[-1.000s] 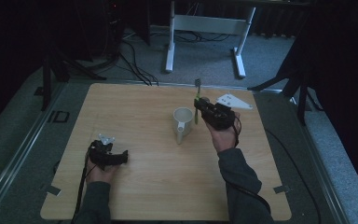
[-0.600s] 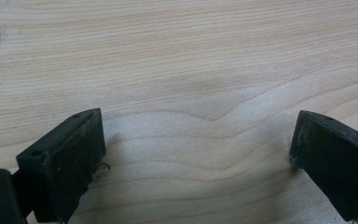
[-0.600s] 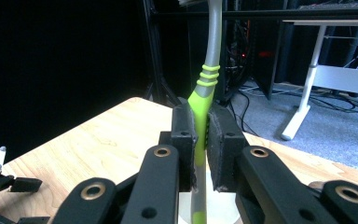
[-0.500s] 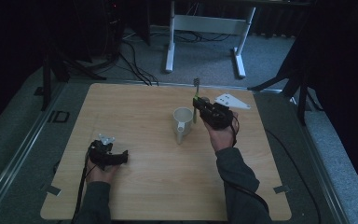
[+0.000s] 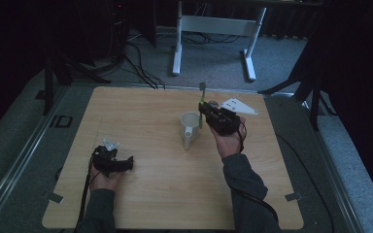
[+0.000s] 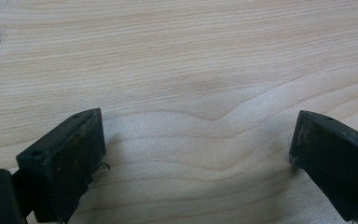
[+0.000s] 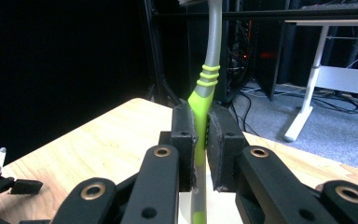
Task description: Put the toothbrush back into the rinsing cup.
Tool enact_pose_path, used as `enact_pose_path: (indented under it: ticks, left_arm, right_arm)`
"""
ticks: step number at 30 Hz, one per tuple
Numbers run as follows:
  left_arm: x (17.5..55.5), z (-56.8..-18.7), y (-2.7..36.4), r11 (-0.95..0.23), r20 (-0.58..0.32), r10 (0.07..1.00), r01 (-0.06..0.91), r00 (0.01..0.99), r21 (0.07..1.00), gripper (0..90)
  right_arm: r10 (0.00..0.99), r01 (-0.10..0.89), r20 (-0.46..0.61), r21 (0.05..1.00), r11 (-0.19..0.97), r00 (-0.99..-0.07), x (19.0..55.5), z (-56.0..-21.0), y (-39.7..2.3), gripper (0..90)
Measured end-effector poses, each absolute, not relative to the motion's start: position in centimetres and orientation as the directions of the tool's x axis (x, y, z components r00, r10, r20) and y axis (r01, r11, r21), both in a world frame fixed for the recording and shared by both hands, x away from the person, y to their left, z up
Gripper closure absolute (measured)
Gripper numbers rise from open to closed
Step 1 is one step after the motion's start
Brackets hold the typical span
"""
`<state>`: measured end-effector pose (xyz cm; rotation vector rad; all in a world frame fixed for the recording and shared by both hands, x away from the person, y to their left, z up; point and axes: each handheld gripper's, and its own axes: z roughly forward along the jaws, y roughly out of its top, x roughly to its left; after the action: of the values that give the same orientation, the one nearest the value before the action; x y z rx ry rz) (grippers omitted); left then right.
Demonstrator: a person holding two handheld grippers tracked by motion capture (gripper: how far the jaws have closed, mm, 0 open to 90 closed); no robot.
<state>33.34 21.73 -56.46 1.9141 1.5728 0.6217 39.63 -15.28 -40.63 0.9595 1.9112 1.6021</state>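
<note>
1. Green and grey, the toothbrush [image 7: 204, 93] was pinched upright by the right claw [image 5: 205, 108], its handle clamped between the two pads and its lower end reaching down beside or into the white mug [image 5: 190, 127] just under that claw
2. Nothing had shifted across the last second: both hands sat where they had been, the toothbrush stood at the same spot over the mug, and the grip looked unchanged; I judged this a pause, with the brush poised at the mug and not yet let go
3. Left claw [image 6: 196, 154] stood spread wide with nothing between its pads, hovering low over bare tabletop [image 6: 191, 56], well apart from the mug
4. Whether the brush's lower tip was inside the mug or merely behind its rim could not be told, as the right claw covered it from above
5. Bristle end was cut off at the top of the right gripper view and only a small dark blur in the high view; the room behind lay too dark to read
</note>
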Motion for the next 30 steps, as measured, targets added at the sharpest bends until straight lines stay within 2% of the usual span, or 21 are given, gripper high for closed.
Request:
enact_pose_path:
  ticks: [30]
  left_arm:
    - [33.3,-56.5,21.7,-0.138,-0.007,0.98,0.712,0.197,0.689,3.6]
  right_arm:
    - [0.733,0.222,0.095,0.972,0.078,-0.674,39.7,-42.1,-13.0,81.8]
